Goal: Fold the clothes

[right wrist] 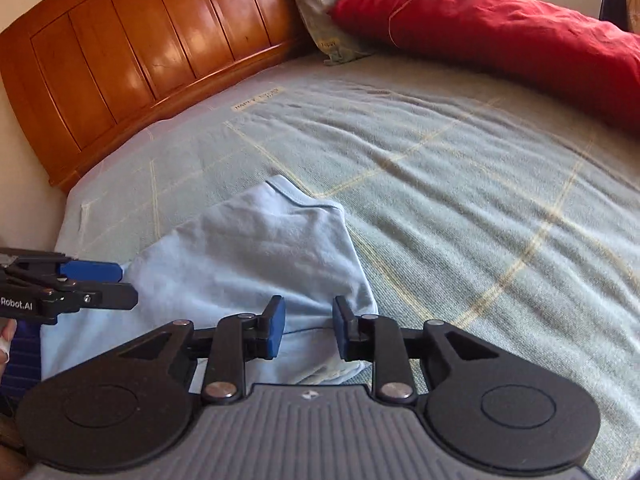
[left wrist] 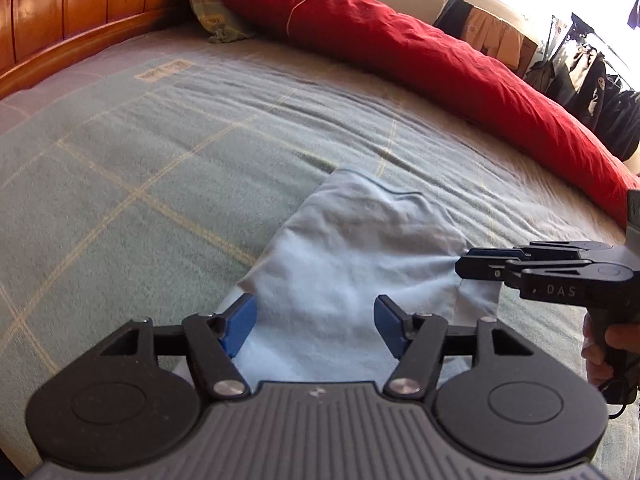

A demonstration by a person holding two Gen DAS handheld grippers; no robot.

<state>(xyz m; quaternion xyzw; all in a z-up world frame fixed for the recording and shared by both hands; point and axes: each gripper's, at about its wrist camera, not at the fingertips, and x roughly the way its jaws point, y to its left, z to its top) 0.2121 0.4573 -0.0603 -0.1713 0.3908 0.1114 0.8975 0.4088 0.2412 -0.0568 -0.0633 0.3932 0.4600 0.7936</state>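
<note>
Light blue garment (left wrist: 352,256) lying partly folded on the green checked bedspread (left wrist: 160,152), directly ahead of and beneath both sets of jaws. Left gripper (left wrist: 315,330): jaws standing wide apart, nothing between the pads, cloth below the gap. Right gripper (right wrist: 309,330): jaws narrowly parted, pads clear of the fabric, nothing gripped; garment's near folded edge just under the gap. Red duvet (right wrist: 500,36) well beyond the jaws along the far side; wooden headboard (right wrist: 120,64) far ahead, to the left.
</note>
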